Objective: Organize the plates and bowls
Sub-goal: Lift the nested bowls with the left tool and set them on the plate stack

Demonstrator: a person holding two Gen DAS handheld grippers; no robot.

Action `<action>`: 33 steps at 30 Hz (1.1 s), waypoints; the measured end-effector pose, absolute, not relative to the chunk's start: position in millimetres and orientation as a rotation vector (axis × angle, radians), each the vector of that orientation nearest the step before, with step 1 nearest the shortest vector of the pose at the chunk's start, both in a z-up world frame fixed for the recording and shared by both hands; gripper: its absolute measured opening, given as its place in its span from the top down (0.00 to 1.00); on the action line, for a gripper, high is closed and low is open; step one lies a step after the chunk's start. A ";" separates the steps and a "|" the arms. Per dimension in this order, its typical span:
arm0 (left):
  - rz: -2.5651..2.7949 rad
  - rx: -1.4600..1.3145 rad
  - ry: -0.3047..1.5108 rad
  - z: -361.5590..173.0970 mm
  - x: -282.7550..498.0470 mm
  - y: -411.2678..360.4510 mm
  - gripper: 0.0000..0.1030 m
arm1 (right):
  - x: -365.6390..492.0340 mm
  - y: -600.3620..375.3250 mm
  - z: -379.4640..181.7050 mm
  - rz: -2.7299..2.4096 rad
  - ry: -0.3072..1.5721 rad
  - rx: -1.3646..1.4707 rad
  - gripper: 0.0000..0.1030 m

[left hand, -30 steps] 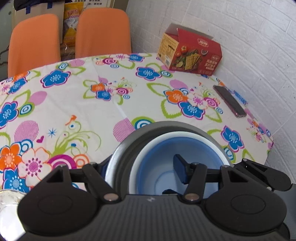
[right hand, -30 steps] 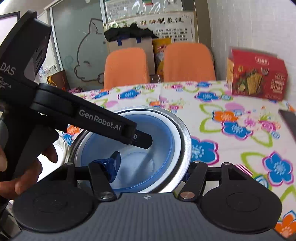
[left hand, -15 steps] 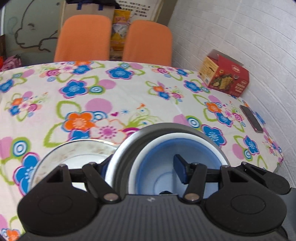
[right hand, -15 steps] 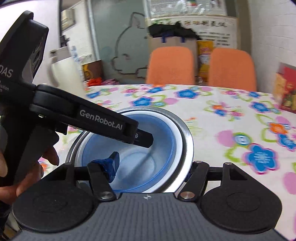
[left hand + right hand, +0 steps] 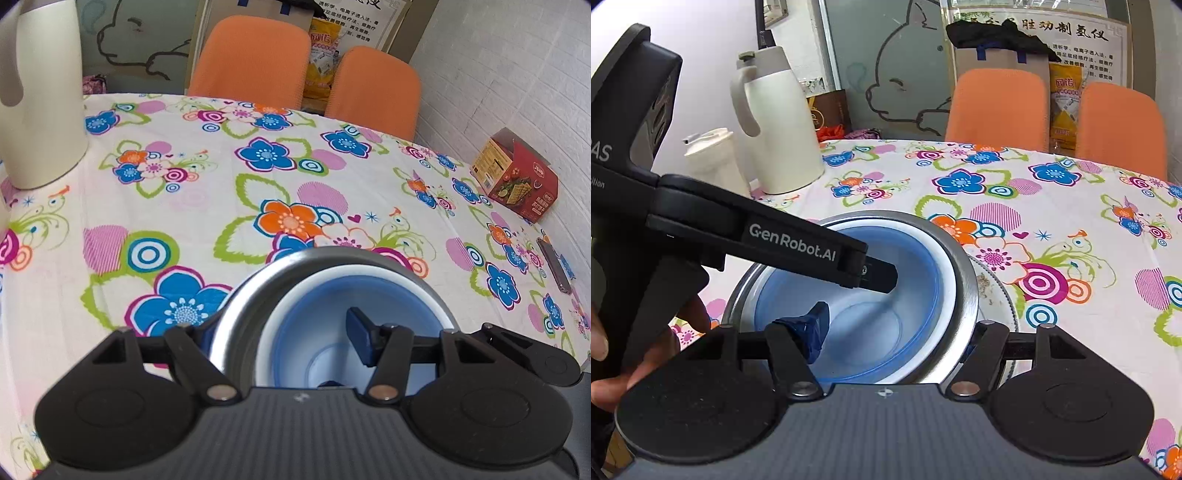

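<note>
My left tongs (image 5: pixel 284 332) and right tongs (image 5: pixel 894 332) each clamp opposite rims of the nested bowls (image 5: pixel 871 295), held above the surface (image 5: pixel 332 184). I should lower both sides level onto the plate (image 5: pixel 997 299) beneath.

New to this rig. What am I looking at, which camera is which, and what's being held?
No robot arm here: a person carries a hand-held gripper in each hand, each with a fisheye camera looking forward along its two fingers.

In the left wrist view, the left hand-held gripper clamps one side of a metal bowl with a blue bowl nested inside.

In the right wrist view, the right hand-held gripper clamps the opposite side of the same bowls. The black device crossing that picture is the left one, held by the person's hand.

On the flowered tablecloth: a cream jug, a red box, a phone, and a plate just behind the bowls.
</note>
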State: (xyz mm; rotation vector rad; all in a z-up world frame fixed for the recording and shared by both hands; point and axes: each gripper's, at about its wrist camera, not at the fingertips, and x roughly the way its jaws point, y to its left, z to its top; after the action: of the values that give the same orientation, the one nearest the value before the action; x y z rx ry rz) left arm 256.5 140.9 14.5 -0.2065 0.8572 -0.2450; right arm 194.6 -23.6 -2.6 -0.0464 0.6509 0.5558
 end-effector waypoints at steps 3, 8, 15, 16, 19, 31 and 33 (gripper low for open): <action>-0.260 -0.197 0.856 11.5 261.1 136.4 0.44 | 198.3 -23.7 -7.6 0.544 0.670 -0.045 0.48; -0.269 -0.187 0.847 9.6 262.3 132.8 0.43 | 200.9 -26.2 -17.5 0.553 0.705 -0.023 0.47; -0.273 -0.180 0.840 8.6 264.2 127.4 0.25 | 203.6 -32.3 -17.4 0.570 0.710 0.025 0.47; -0.270 -0.183 0.839 9.4 264.3 127.1 0.24 | 204.3 -34.0 -16.7 0.568 0.711 0.037 0.47; -0.257 -0.173 0.797 15.9 260.5 125.4 0.07 | 205.5 -39.8 -14.8 0.555 0.707 0.053 0.47; -0.243 -0.114 0.687 44.4 235.4 111.5 0.04 | 187.0 -85.1 10.6 0.439 0.598 0.131 0.46; -0.244 -0.112 0.685 46.0 229.2 107.6 0.04 | 181.2 -90.9 11.1 0.430 0.592 0.141 0.46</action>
State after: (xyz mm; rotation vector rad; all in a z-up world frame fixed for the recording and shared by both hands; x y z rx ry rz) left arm 229.2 107.6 46.0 -0.1116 0.6845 -0.2439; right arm 181.2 -90.9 11.1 0.1408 0.5919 0.4303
